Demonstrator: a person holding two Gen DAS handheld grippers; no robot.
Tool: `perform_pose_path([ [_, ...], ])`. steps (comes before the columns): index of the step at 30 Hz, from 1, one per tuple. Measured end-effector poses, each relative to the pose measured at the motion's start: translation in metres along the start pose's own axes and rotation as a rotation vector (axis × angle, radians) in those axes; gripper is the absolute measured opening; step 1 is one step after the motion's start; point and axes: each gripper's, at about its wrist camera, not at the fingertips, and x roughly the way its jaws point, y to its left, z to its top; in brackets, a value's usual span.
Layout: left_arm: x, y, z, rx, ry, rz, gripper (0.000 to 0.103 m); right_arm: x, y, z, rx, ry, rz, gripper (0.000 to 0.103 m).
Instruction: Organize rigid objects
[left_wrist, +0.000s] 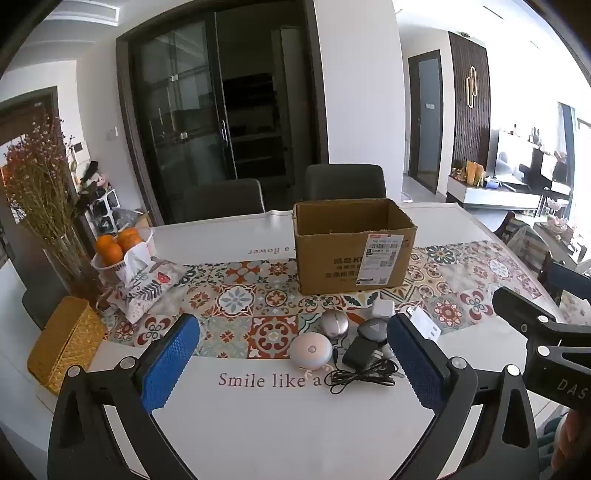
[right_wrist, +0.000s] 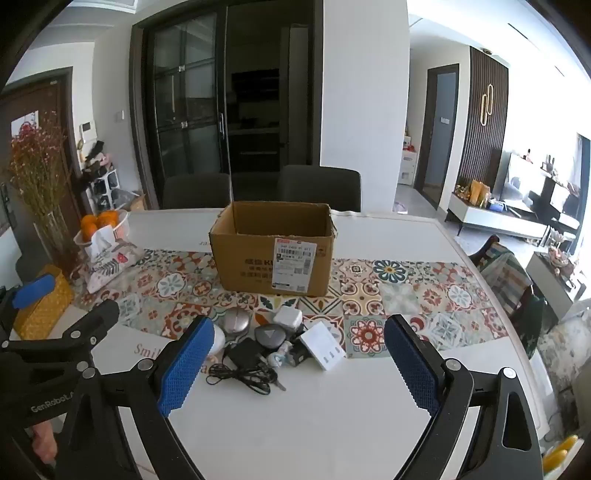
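An open cardboard box (left_wrist: 354, 251) stands on the patterned runner; it also shows in the right wrist view (right_wrist: 273, 254). In front of it lies a cluster of small devices: a white round puck (left_wrist: 311, 350), a silver mouse (left_wrist: 334, 323), a dark triangular device (left_wrist: 373, 328), a black adapter with cable (left_wrist: 360, 354), a white cube charger (right_wrist: 288, 316) and a white flat box (right_wrist: 322, 349). My left gripper (left_wrist: 291, 363) is open and empty, above the table before the cluster. My right gripper (right_wrist: 297, 363) is open and empty, also short of the cluster.
At the left stand a vase of dried flowers (left_wrist: 40, 206), a bowl of oranges (left_wrist: 118, 243), a fabric tissue pouch (left_wrist: 144, 284) and a yellow woven box (left_wrist: 62, 343). Two dark chairs (left_wrist: 343, 182) stand behind the table. The right table edge (right_wrist: 509, 306) curves near a striped chair.
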Motion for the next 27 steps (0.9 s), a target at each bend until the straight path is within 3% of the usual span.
perform_pose_path([
  [1, 0.0, 0.0, 0.0, -0.002, -0.001, 0.003, 0.103, 0.001, 0.0, 0.0, -0.008, 0.03, -0.006, 0.093],
  [27, -0.003, 0.001, 0.009, -0.009, -0.036, 0.009, 0.103, 0.003, -0.005, 0.004, 0.0, 0.013, 0.004, 0.093],
])
